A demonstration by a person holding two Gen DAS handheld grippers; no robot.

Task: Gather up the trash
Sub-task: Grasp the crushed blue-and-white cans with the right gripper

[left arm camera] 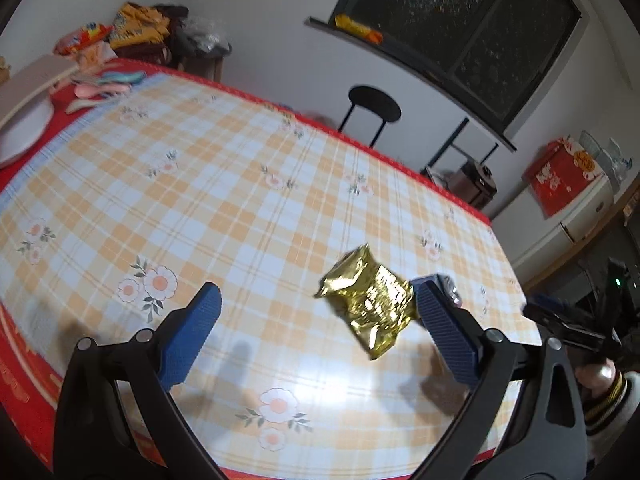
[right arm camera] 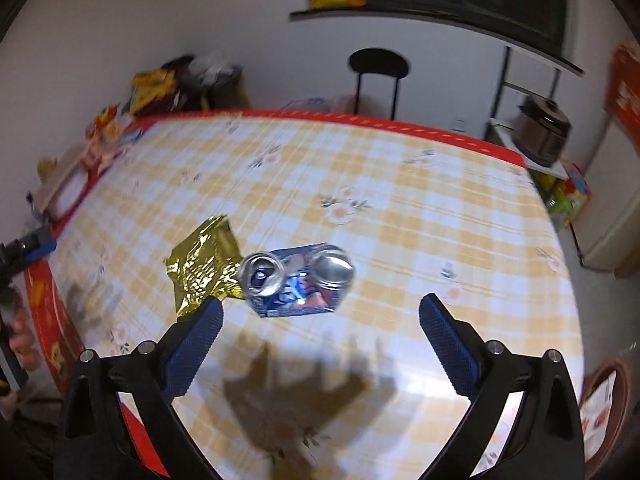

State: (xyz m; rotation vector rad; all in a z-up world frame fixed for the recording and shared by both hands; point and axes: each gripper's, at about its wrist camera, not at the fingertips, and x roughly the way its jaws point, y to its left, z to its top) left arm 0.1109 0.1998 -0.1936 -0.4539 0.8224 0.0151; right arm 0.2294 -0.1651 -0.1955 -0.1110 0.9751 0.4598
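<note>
Both jaws spread wide, gripping nothing

Left gripper (left arm camera: pixel 316 308) gapes over the gold wrapper (left arm camera: pixel 370 302), at its 2 o'clock; right gripper (right arm camera: pixel 320 314) gapes below the crushed can (right arm camera: pixel 296 280), wrapper touching at the can's 9 o'clock; both on the checked tablecloth (right arm camera: pixel 400 200).

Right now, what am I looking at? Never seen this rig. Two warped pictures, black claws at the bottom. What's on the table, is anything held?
No robot here: a person carries a hand-held two-finger gripper in each hand, with a wide-angle camera on each looking along its blue-padded fingers. One picture comes from the left gripper, the other from the right gripper.

On the checked tablecloth lie two bits of trash: a gold foil wrapper and, touching it, a crushed blue drink can. In the left view the can is mostly hidden behind a finger.

Both grippers are open and hold nothing. Each is above the table, aimed at the trash. A plate and bright clutter sit at the far edge.
</note>
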